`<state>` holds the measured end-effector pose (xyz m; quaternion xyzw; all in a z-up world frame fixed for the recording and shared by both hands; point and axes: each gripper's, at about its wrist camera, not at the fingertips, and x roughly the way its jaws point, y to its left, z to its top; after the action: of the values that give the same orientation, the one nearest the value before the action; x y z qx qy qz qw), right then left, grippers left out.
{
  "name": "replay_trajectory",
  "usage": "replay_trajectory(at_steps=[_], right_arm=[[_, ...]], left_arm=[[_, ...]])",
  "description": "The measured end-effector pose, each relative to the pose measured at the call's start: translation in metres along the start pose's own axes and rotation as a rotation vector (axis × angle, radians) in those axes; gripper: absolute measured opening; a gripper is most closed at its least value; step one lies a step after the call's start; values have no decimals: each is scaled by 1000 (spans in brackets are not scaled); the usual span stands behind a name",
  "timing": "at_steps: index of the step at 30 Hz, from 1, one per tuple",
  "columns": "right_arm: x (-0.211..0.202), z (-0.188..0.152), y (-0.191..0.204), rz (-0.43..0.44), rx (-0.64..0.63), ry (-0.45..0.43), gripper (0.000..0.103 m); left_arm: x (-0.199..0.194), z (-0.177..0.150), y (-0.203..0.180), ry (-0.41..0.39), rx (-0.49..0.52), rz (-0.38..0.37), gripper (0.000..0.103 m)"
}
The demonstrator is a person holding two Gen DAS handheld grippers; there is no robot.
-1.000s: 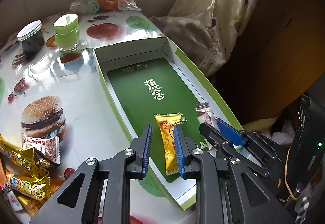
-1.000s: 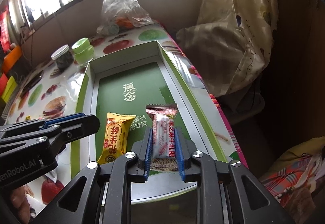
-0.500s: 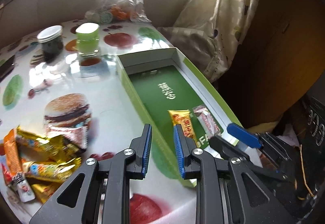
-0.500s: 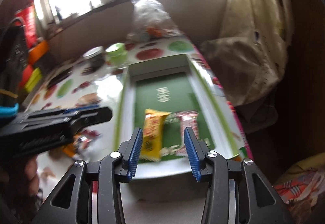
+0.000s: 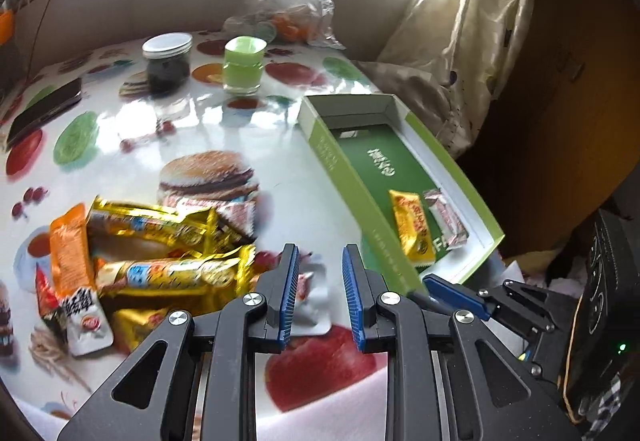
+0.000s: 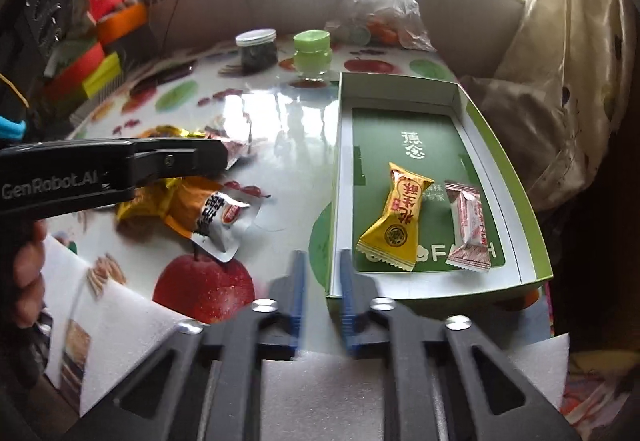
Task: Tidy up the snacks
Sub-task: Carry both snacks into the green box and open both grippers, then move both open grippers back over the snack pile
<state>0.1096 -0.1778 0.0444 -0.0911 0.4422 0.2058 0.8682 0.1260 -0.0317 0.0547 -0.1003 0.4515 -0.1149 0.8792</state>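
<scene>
Left wrist view: left tool (image 5: 319, 295) empty, jaws parted, now hovering over the pile of loose foil-wrapped snacks (image 5: 152, 253) on the glossy fruit-print surface (image 5: 192, 133). A second ago it stood over the shallow green-and-white cardboard box (image 5: 352, 185) with the yellow wrapped candy (image 5: 412, 227) between its jaws; that candy now lies in the box's near end, just beside the pink-and-white wrapped candy (image 5: 446, 219). A silver-white pouch (image 5: 310, 305) lies directly under the jaws, likely the next pick.

Right wrist view: right tool (image 6: 320, 297) released and drawn back to the box's near left corner; earlier it was clamped on the pink-and-white candy (image 6: 468, 227), now resting free beside the yellow one (image 6: 398, 223). Two snacks delivered; most of the pile remains outside, so the task is at an early stage.
</scene>
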Motion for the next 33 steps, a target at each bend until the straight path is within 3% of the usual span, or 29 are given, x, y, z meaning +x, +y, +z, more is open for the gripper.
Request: replay_trajectory(at_steps=[19, 26, 33], right_arm=[[-33, 12, 25, 38, -25, 13, 3], [-27, 8, 40, 57, -116, 97, 3], [-19, 1, 39, -7, -89, 109, 1]], left_arm=[[-18, -22, 31, -6, -65, 19, 24], [-19, -25, 32, -2, -69, 15, 24], [-21, -26, 38, -3, -79, 38, 24]])
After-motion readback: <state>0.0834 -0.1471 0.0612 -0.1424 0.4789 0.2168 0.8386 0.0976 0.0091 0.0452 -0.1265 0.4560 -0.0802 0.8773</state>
